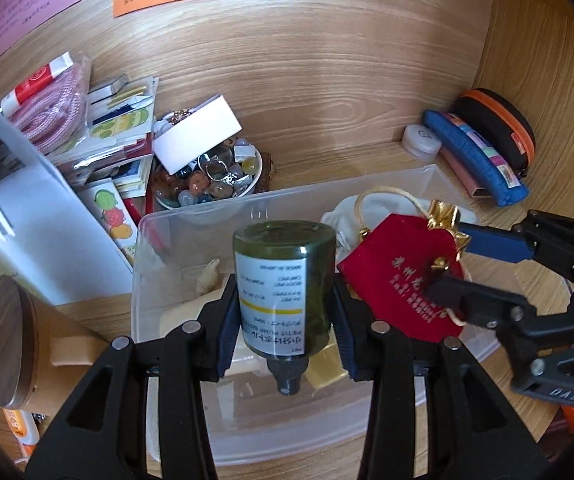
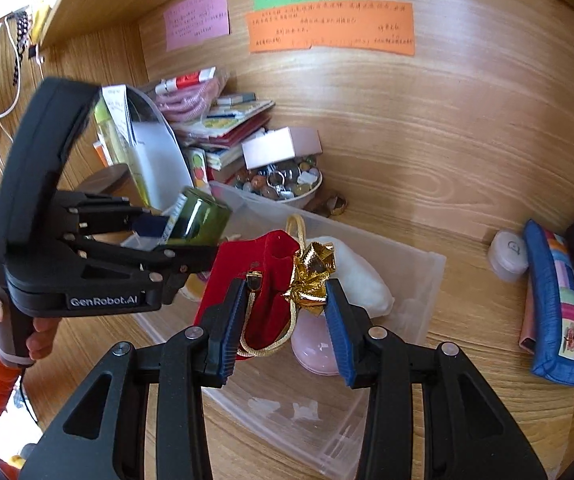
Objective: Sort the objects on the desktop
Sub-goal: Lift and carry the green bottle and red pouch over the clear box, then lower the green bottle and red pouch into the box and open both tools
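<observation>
Between the blue pads of the left gripper (image 1: 285, 312), a dark green pump bottle (image 1: 285, 284) is clamped, base forward and black nozzle toward the camera, above the clear plastic bin (image 1: 207, 220). To its right, the right gripper (image 2: 285, 312) has its fingers closed on a red velvet pouch (image 2: 247, 280) topped with a gold foil bow (image 2: 311, 276), held over the same bin, where a white cloth bag (image 2: 363, 280) lies. Beyond the bin stands a bowl of polished stones (image 1: 211, 188); a blue pencil case (image 2: 555, 304) lies far right.
</observation>
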Tool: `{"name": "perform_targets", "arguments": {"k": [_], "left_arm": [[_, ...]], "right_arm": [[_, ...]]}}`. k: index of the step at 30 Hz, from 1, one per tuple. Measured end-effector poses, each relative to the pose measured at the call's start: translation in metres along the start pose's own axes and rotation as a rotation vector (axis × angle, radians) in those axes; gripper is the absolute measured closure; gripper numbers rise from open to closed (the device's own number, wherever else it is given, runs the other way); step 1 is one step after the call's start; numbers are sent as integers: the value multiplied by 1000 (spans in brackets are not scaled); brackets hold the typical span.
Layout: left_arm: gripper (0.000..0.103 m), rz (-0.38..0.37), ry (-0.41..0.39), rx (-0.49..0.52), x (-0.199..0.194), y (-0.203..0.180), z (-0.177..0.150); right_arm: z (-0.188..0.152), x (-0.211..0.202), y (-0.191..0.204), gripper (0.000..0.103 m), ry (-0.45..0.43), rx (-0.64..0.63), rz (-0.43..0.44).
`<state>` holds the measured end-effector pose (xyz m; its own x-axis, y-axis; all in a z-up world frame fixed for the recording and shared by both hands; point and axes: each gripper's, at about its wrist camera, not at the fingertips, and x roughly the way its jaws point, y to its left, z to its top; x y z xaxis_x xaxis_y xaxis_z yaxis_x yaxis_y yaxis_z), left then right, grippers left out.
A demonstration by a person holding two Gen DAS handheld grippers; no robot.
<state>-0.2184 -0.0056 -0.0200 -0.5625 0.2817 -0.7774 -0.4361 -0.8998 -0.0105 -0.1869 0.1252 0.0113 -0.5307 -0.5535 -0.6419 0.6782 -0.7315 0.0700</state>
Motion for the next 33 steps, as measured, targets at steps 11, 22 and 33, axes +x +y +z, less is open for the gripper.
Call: {"name": "perform_targets", "arguments": {"k": [11,22,33], "left_arm": [[61,86,8,74,19,-15,6],[53,112,30,96,36,-21,5],[47,136,33,118,39,-27,3]], "right_arm": [[-7,16,-9,66,41,-21,-19],[-12,20,-18,62,53,-17,-21],[-14,24,-14,60,66,-62,-41]]}}
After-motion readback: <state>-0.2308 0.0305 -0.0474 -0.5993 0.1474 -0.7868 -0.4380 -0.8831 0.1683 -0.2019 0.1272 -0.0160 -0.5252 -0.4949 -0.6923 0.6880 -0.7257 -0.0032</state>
